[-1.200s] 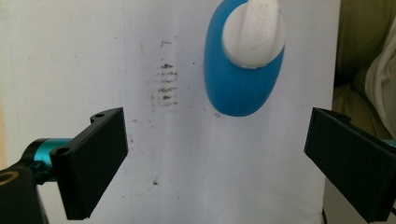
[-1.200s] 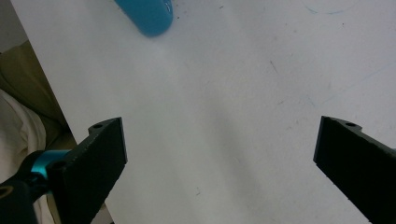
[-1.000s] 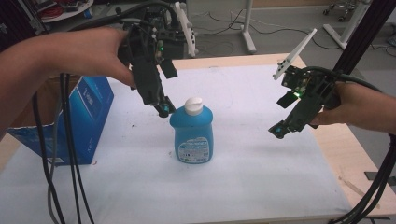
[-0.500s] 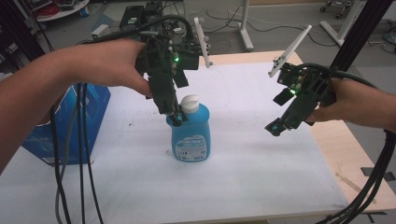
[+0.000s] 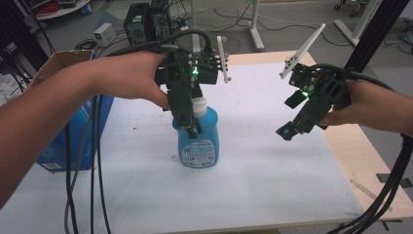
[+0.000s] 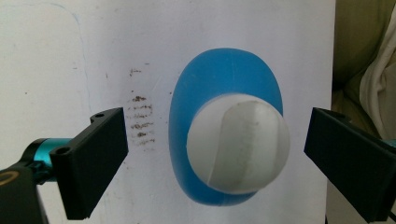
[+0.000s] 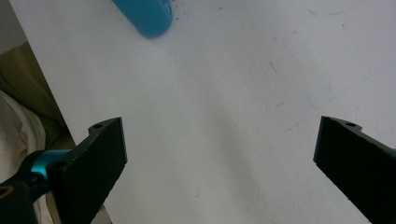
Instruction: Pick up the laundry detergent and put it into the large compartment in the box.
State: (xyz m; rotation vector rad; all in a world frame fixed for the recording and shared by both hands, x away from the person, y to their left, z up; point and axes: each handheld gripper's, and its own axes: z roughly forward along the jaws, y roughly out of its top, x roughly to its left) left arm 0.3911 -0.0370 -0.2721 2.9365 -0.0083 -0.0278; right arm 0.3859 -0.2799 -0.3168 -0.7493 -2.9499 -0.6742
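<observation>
So the blue bottle (image 5: pixel 198 139) is standing upright on the white table cover (image 5: pixel 253 185), roughly in the middle of the table and a bit toward the left. It's got a white cap (image 5: pixel 199 104) on top and a white label on its near face. My left gripper (image 5: pixel 191 127) is right over it, pointing pretty much straight down, fingertips down alongside the bottle's shoulder on its left front. In the left gripper view I'm looking straight down on the white cap (image 6: pixel 238 142) with the blue bottle (image 6: pixel 224 79) body spreading out under it, and the cap sits between my two black jaws, closer to the right one than the left. There's daylight on both sides though, so the jaws are spread wide and not pinching anything, nothing touching that I can see.

My right gripper (image 5: pixel 288 130) is well off to the right of the bottle, held up over the cover and tilted down toward the left. Its jaws are wide apart too, nothing in them. In the right gripper view there's bare white table cover (image 7: pixel 243 93) between them, with a corner of the blue bottle (image 7: pixel 147 16) at the top left.

Off at the left edge of the table there's a blue cardboard box (image 5: pixel 63 141) with its flaps open.
</observation>
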